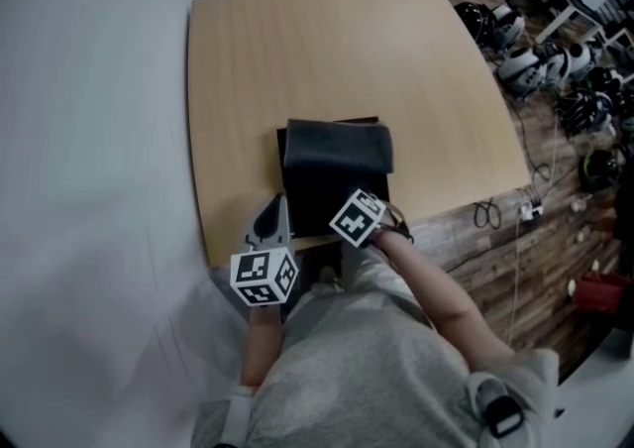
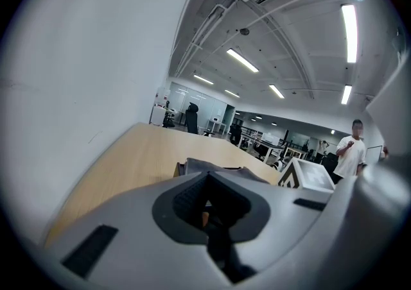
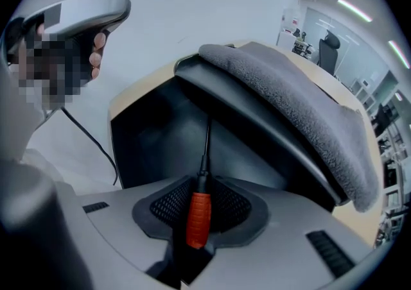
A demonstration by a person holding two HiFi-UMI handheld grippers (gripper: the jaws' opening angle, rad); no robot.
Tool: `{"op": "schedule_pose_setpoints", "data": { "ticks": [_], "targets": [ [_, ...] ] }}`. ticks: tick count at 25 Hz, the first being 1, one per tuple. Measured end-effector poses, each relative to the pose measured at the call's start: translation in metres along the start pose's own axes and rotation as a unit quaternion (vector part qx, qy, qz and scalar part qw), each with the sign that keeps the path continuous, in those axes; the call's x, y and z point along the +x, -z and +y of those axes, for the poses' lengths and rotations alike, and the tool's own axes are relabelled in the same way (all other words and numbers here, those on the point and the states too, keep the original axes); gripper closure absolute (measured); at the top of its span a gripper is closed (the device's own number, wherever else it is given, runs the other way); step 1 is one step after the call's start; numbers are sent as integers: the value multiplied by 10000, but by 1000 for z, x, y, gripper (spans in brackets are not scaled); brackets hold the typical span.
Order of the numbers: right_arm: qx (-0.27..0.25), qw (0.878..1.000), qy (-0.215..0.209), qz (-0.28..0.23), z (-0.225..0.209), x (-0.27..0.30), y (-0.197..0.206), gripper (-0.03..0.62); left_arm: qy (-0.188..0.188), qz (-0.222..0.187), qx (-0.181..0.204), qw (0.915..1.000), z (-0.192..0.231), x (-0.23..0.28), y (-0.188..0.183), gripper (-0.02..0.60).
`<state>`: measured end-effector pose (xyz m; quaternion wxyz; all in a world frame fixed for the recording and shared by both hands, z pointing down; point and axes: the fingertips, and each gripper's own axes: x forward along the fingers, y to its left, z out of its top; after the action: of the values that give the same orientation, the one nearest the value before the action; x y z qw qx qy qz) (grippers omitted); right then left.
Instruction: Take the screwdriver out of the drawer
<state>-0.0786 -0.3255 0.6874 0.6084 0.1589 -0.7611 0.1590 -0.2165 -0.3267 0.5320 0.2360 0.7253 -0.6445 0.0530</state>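
A black drawer unit (image 1: 332, 200) with a grey cloth (image 1: 337, 147) on top stands at the near edge of the wooden table (image 1: 327, 50). In the right gripper view its drawer (image 3: 160, 135) is open and dark inside. The screwdriver (image 3: 198, 218), with an orange-red handle and a black shaft, points into the drawer. My right gripper (image 3: 204, 185) points steeply down and is shut on that handle. My left gripper (image 1: 269, 223) sits at the unit's front left corner. Its jaws stand together with nothing between them (image 2: 207, 186).
A white wall (image 1: 89, 139) runs along the table's left side. Cables and equipment (image 1: 555, 59) lie on the wood floor to the right, with a red object (image 1: 599, 289) nearer me. A person in white (image 2: 350, 154) stands far off.
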Motion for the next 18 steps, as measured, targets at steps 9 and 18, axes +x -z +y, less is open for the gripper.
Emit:
{"op": "schedule_pose_setpoints", "data": {
  "ticks": [9, 18],
  "targets": [
    [36, 9999, 51, -89, 0, 0, 0, 516, 97, -50, 38, 9999, -1, -6, -2, 581],
    [-151, 9993, 276, -194, 8, -21, -5, 516, 184, -92, 71, 9998, -2, -28, 0, 581]
  ]
}}
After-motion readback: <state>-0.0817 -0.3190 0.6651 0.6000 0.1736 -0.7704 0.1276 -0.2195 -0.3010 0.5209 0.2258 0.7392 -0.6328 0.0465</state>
